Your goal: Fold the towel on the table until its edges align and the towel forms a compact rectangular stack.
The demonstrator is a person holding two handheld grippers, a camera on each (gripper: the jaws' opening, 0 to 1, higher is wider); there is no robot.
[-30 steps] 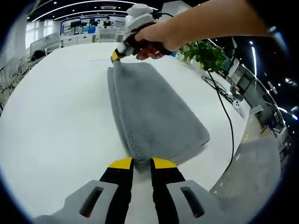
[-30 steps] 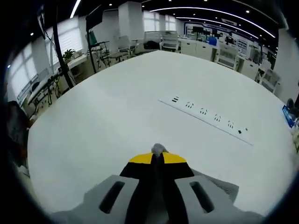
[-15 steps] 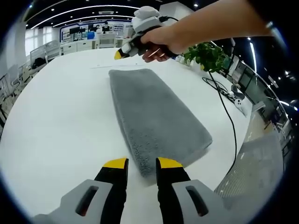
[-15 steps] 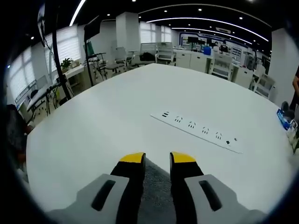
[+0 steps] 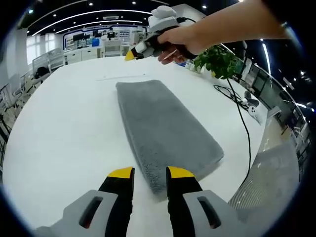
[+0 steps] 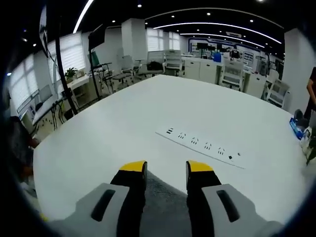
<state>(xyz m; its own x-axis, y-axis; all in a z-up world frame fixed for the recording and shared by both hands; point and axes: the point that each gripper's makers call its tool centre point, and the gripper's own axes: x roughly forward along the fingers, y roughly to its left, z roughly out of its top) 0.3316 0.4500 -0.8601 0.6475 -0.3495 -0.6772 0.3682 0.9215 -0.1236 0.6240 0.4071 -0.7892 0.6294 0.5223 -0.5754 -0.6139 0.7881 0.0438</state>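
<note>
A grey towel (image 5: 165,128) lies folded into a long narrow strip on the white table (image 5: 64,133), running away from me in the left gripper view. My left gripper (image 5: 150,173) hovers open over its near end, touching nothing. At the far end a hand holds my right gripper (image 5: 132,54) lifted above the towel. In the right gripper view, my right gripper (image 6: 165,167) is open, with the towel's far end (image 6: 160,197) lying below and between the jaws, free of them.
A white power strip (image 6: 205,147) lies on the table beyond the towel's far end. A potted plant (image 5: 219,58) and a black cable (image 5: 239,118) sit off the table's right side. Desks and chairs (image 6: 163,59) stand further off.
Both grippers have opened and let go of the towel's ends. Each has lifted off, and the towel now lies flat as a folded strip.
</note>
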